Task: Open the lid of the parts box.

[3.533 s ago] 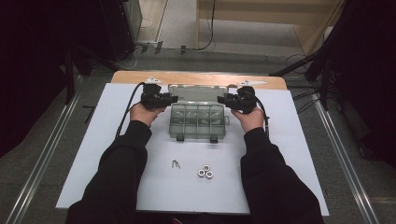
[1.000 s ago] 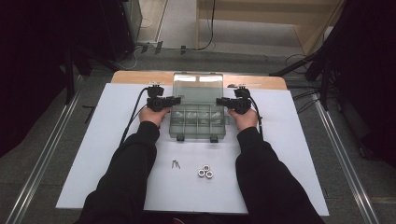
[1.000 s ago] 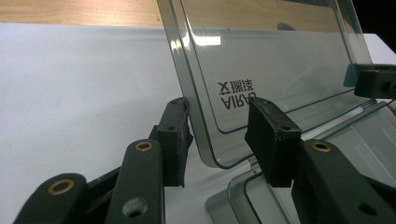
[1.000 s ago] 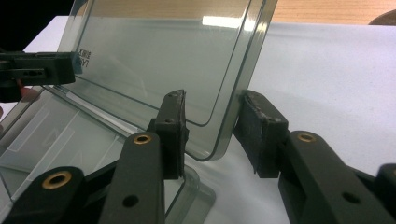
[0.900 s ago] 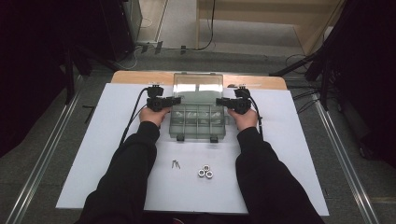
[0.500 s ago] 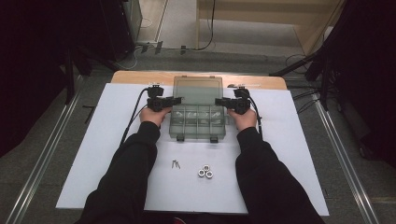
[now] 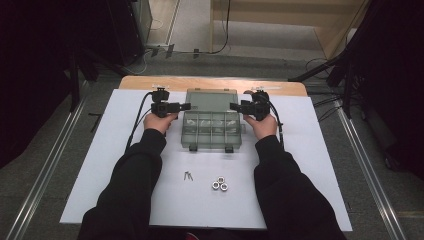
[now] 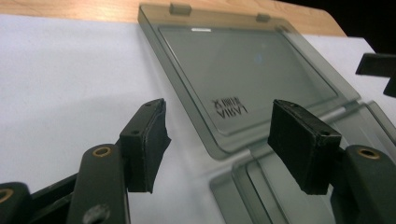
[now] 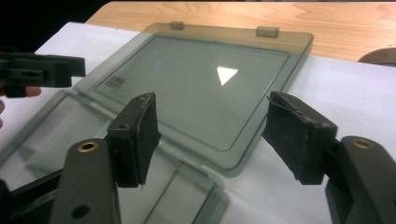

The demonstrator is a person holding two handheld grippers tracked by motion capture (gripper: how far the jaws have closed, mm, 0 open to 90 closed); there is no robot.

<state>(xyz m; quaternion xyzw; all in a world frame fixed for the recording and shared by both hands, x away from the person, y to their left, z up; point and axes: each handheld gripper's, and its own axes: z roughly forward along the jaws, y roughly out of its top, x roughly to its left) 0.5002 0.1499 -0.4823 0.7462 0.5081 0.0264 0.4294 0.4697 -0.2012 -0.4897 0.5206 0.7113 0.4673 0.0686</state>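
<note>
Box open, both grippers released.
Box lies mid-mat, lid flat behind it. Left gripper and right gripper flank the lid, jaws just opened wide, nothing between them.

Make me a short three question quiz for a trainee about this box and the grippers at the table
1. True or false: the lid of the clear box lies open and flat on the table.
2. What sits between the pads of the left gripper?
A. the lid's edge
B. a nut
C. nothing
3. Which small parts lie on the white sheet nearer the person than the box?

Key
1. True.
2. C. Its jaws have just been opening, as have those of the right gripper, and both stand open and empty.
3. Two screws and three nuts.
</note>
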